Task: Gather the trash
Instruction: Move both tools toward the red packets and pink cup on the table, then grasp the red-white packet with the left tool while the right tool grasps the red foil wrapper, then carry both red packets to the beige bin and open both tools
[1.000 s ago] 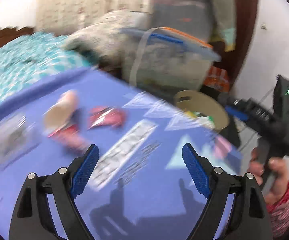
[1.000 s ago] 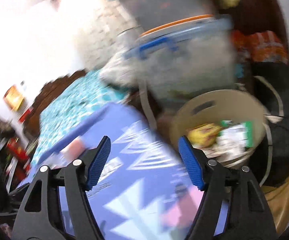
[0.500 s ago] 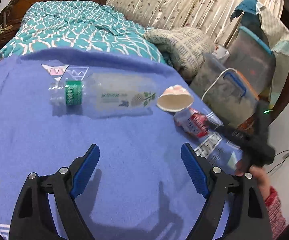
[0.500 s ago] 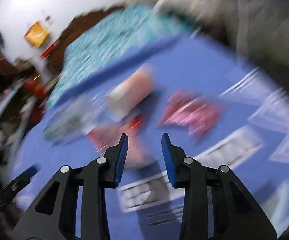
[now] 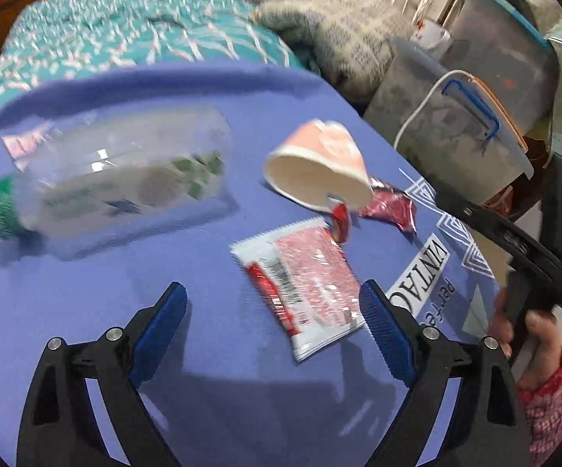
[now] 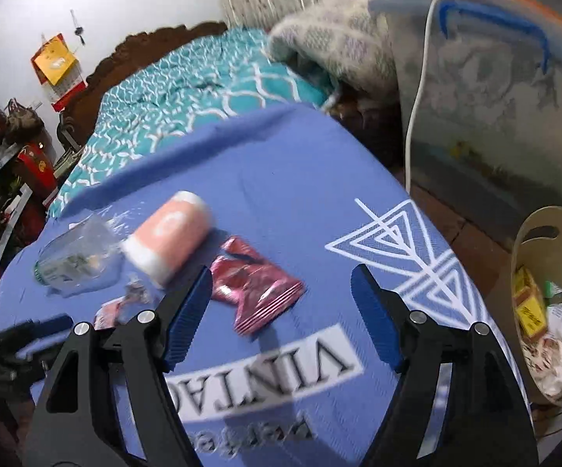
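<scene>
You hold both grippers wide and empty above the blue cloth (image 6: 281, 179), where the trash lies scattered. Your left gripper (image 5: 273, 311) frames the red-and-white wrapper (image 5: 304, 292), flat and within easy reach, likely your next pick. Your right gripper (image 6: 277, 311) hangs over the crumpled red packet (image 6: 255, 288). A tipped paper cup (image 5: 320, 167) and a plastic bottle (image 5: 102, 179) on its side wait farther off. The bin (image 6: 530, 257) stands just beside the cloth's right edge, partly filled, handy for short drops.
</scene>
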